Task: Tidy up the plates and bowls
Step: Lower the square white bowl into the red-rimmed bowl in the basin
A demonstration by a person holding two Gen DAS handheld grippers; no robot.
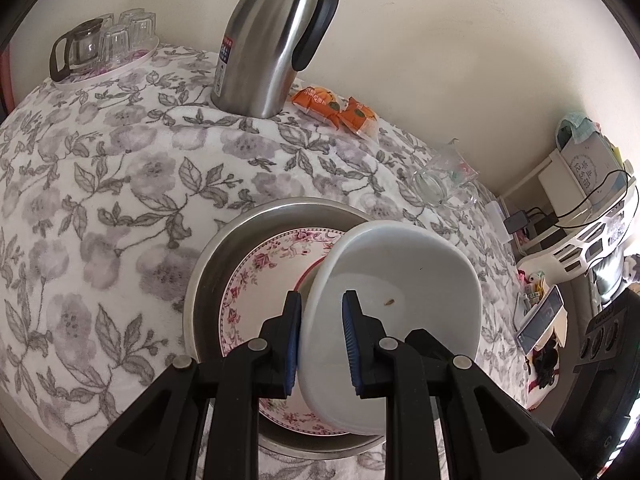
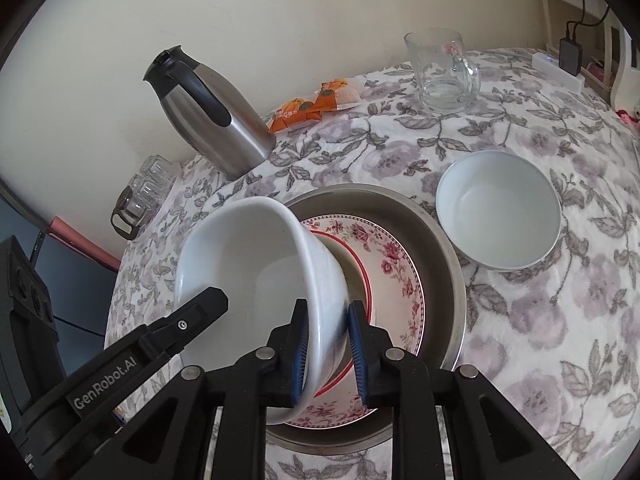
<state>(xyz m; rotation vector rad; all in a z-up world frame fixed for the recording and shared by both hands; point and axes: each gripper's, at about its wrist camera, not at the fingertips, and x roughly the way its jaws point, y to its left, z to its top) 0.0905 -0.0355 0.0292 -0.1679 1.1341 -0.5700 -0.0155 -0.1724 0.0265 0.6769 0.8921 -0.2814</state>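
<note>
A white bowl (image 1: 400, 288) (image 2: 248, 264) hangs tilted over a stack: a metal pan (image 1: 208, 264) (image 2: 444, 264) holding a floral plate (image 1: 256, 272) (image 2: 396, 264) with a red-rimmed dish (image 2: 360, 272) on top. My left gripper (image 1: 322, 300) is shut on one side of the bowl's rim, and one of its fingers (image 2: 200, 308) shows in the right wrist view. My right gripper (image 2: 329, 312) straddles the opposite rim, with a thin dark gap at its outer pad. A second white bowl (image 2: 496, 208) stands upright on the cloth to the right of the pan.
A steel thermos jug (image 1: 272, 48) (image 2: 216, 120) stands behind the pan, with orange snack packets (image 1: 336, 108) (image 2: 308, 108) beside it. A glass mug (image 1: 440, 184) (image 2: 444, 72) sits at the back right. A tray of glasses (image 1: 104, 44) (image 2: 148, 188) is at the far left corner.
</note>
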